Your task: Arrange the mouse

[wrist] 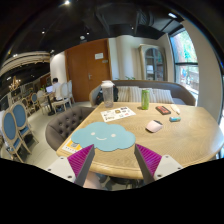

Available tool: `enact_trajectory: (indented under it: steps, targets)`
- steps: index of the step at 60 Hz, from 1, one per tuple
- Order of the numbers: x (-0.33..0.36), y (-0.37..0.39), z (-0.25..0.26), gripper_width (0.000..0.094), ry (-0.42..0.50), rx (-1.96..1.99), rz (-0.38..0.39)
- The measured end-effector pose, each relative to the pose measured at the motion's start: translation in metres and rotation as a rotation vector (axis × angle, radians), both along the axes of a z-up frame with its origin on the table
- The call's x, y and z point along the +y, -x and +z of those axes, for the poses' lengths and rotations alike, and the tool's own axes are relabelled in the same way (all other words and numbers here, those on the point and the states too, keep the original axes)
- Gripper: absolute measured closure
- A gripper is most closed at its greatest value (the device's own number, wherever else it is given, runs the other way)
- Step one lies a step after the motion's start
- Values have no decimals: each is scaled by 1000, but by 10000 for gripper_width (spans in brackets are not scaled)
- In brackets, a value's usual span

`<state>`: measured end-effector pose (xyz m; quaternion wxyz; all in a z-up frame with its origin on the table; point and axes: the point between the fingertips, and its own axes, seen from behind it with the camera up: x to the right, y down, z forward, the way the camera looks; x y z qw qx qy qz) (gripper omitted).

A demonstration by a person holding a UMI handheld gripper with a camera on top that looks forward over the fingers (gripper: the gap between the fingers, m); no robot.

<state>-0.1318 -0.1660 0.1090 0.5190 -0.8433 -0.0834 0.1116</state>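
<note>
Gripper view, tongs [114, 160]: I see them released, purple pads [148, 157] spread wide, nothing between them.
Mouse pad [103, 136]: a blue cloud-shaped one lies at the desk's near edge, just ahead of the fingers.
Mouse [154, 126]: I take the small pale object toward the desk's middle, right of the cloud pad and apart from it, as the mouse; not certain.
Desk [190, 135]: round, wooden; a green cup [145, 98] and a grey jug [107, 93] stand by its far edge.

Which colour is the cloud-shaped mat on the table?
Light blue cloud-shaped mat, seen in the gripper view.
</note>
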Motion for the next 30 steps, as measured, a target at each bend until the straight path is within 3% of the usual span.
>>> enact_trajectory:
  steps: [14,30]
  targets:
    - [52,-34,-32,107,38,-12,-34]
    - [147,-118,-84,105,134,-66,-187]
